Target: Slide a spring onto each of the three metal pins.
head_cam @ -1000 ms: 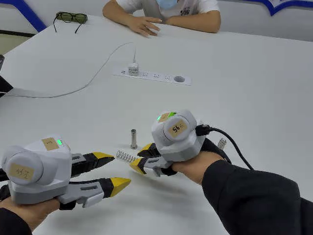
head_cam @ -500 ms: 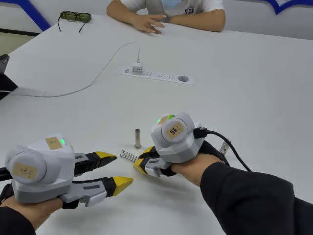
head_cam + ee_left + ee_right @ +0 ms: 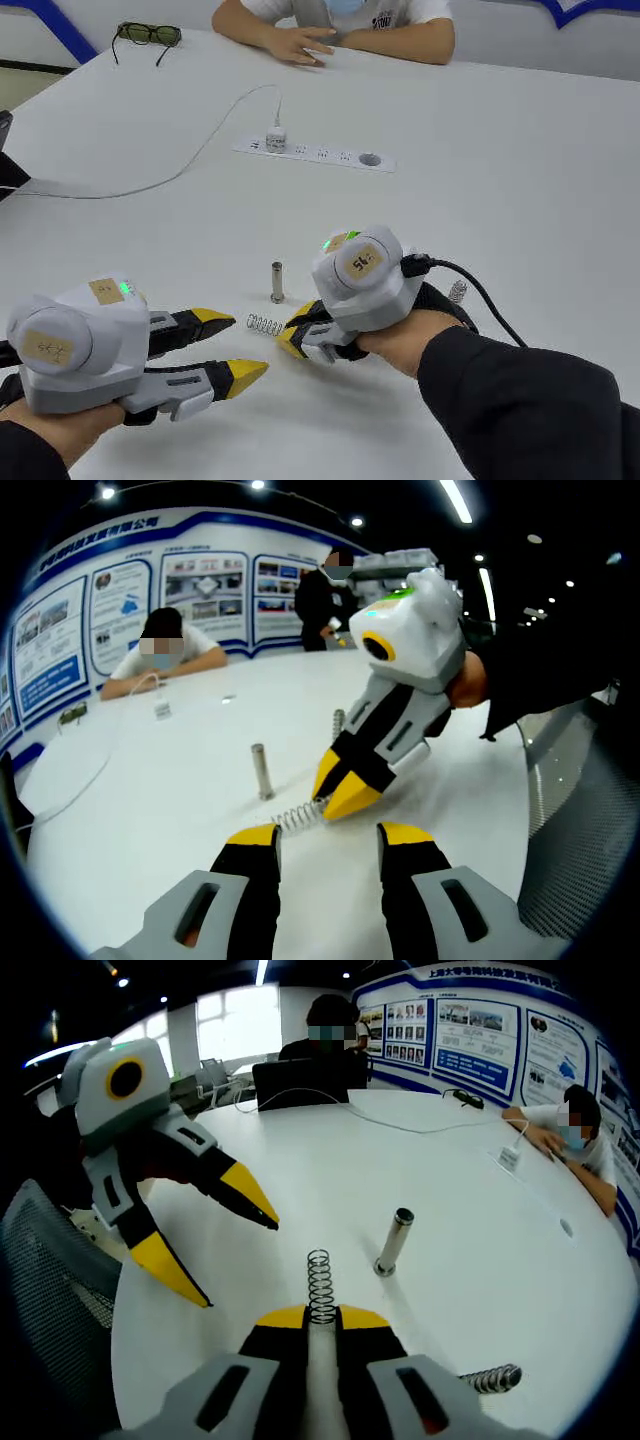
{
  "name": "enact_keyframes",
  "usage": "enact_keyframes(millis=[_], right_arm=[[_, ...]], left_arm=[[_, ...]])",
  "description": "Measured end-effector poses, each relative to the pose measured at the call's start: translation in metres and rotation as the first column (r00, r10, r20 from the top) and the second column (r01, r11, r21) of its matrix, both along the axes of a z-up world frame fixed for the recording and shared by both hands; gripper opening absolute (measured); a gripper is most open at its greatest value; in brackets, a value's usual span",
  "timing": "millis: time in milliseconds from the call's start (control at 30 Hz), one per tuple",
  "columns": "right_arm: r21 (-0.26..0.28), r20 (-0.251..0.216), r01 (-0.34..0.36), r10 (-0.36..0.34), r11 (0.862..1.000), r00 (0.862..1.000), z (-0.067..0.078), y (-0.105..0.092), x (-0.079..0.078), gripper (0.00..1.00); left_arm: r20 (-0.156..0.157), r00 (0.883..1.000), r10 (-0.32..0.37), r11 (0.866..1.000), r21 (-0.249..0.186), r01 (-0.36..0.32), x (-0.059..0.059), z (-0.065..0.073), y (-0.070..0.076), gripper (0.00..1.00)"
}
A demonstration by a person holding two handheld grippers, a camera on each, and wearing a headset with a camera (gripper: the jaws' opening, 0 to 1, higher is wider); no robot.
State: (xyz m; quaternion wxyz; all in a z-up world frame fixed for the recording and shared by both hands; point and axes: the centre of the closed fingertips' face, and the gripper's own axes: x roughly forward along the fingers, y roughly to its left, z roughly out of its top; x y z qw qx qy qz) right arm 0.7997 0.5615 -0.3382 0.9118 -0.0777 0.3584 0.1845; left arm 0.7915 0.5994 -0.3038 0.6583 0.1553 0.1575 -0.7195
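The left gripper [image 3: 247, 344] had its fingers wide, empty. The right gripper [image 3: 287, 330] had its fingers pinched on one end of a spring [image 3: 263, 324], just short of the upright pin [image 3: 277, 282] on the bench [image 3: 480, 180]. So held, the spring might droop and topple the pin.

The left claw [image 3: 330, 836] hangs low over the white worktop [image 3: 170, 820], its yellow-tipped jaws spread apart with nothing between them. Just ahead, the right claw [image 3: 338, 790] reaches in from the right, tips down, pinching one end of a spring [image 3: 300, 817]. The spring lies across the worktop, and its free end points at the left claw's left jaw tip. Beyond the spring, a little left, a pin [image 3: 261, 770] stands upright. Far ahead, a person [image 3: 165, 652] sits at the worktop's edge.
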Motion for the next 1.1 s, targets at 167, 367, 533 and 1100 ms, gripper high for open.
enact_keyframes(millis=[167,367,533,1100], right_arm=[[-0.016,-0.019,-0.047,0.047,0.999,0.999,0.008,-0.001,-0.013,0.11],[-0.038,-0.04,-0.11,0.108,0.993,0.993,0.019,0.0,-0.026,0.11],[-0.055,-0.058,-0.166,0.162,0.985,0.985,0.028,0.0,-0.037,0.11],[-0.072,-0.154,-0.31,0.297,0.948,0.943,0.033,0.013,-0.066,0.11]], left_arm=[[0.013,1.0,-0.019,1.0,0.008,0.019,-0.002,-0.001,-0.001,0.39],[0.024,0.998,-0.051,0.999,0.012,0.051,-0.007,-0.002,-0.005,0.38],[0.035,0.996,-0.085,0.996,0.02,0.084,-0.016,-0.003,-0.009,0.37],[0.107,0.971,-0.215,0.976,0.049,0.211,-0.045,-0.006,-0.014,0.26]])
